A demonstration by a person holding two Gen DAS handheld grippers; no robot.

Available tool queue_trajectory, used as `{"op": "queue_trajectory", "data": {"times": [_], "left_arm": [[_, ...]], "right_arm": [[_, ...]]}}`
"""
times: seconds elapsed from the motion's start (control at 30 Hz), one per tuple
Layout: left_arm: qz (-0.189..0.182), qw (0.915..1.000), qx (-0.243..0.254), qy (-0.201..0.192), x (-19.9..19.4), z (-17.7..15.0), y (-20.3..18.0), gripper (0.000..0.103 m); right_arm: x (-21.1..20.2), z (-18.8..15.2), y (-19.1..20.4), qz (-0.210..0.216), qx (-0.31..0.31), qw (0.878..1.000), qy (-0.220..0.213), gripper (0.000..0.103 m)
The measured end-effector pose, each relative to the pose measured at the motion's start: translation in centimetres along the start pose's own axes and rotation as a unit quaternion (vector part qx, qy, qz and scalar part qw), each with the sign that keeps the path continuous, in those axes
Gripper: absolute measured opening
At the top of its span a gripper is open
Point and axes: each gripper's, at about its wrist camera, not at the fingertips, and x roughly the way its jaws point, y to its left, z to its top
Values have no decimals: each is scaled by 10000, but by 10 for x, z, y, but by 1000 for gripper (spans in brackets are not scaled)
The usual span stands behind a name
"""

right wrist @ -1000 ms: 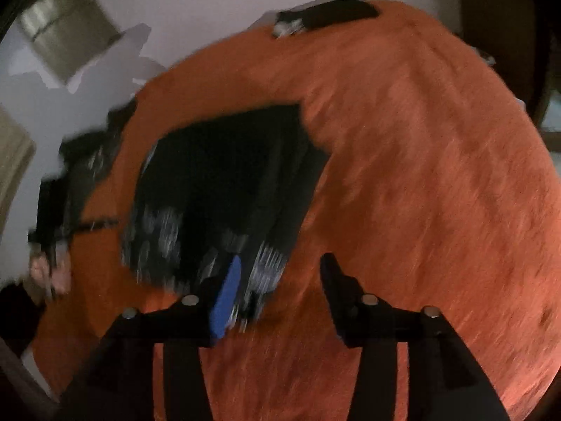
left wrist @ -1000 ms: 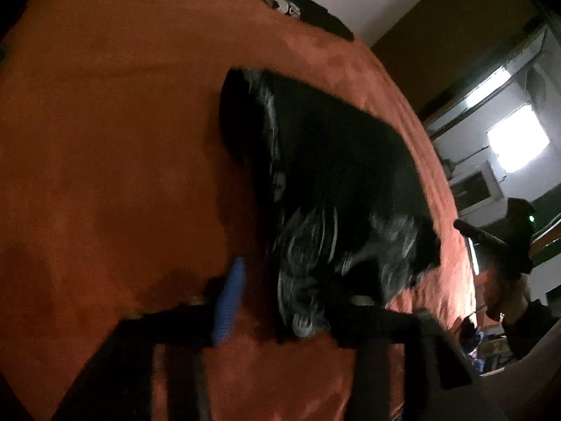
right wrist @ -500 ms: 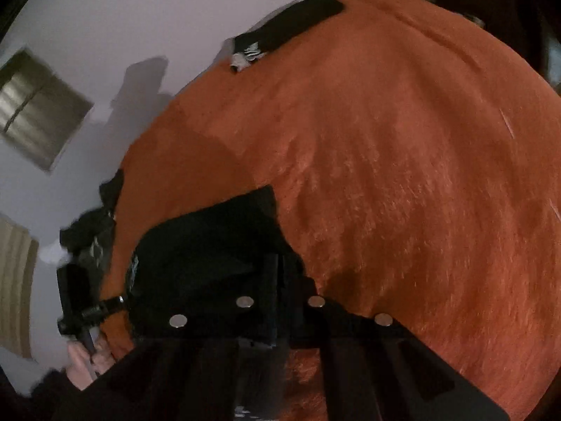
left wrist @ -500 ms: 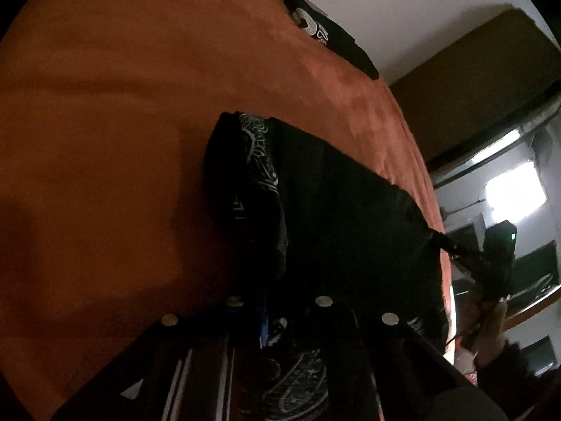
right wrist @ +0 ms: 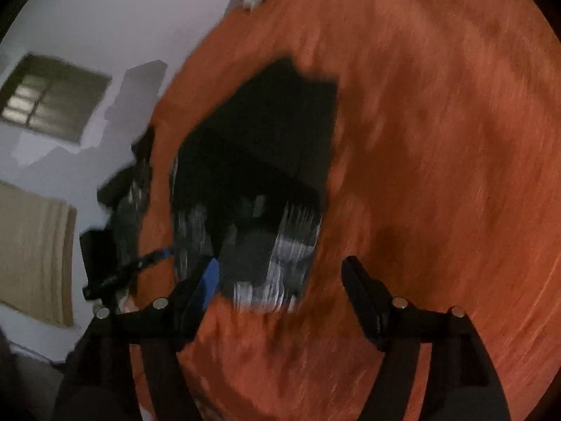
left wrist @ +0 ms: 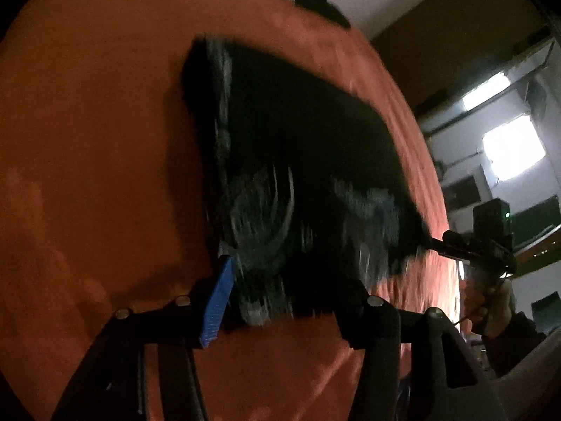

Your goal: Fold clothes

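Both grippers open, jaws just parted.

The left gripper (left wrist: 284, 301) points steeply downward; its jaws have just been opening and now stand apart, with dark cloth lying between the fingers and no visible pad pressure on it. The right gripper (right wrist: 280, 280) also points downward, jaws just opened wide, nothing clamped between them. In the left wrist view, the person's right hand (left wrist: 487, 301) grips the right gripper's handle, off to the right of the left gripper.

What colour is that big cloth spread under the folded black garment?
Orange-red, plain with no pattern. The cloth shows best in the right wrist view.
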Motion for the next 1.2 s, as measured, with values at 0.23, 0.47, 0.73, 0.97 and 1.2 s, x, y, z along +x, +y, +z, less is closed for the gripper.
{"op": "queue_trajectory", "data": {"times": [0.23,0.47,0.73,0.97,1.2], "left_arm": [[-98,9969,-767,-145,-7,-18,37,0],[496,9970,-503,-326,-35,-31,34,0],[1273,9823,1346,-290,-7,-38,-38,31],[1332,9829,1197,-428,3,-39,-29,56],[1716,9722,1427,-708,4,-40,-26,76]], "right_arm": [[36,3,14,-920,-647,9935,191,3],[24,-36,71,-2766,-2857,9161,-504,6],[23,-75,102,-3803,-4600,7935,-1190,47],[38,-49,103,-3972,-4606,7832,-1293,3],[37,-45,109,-3944,-4671,7759,-1560,3]]}}
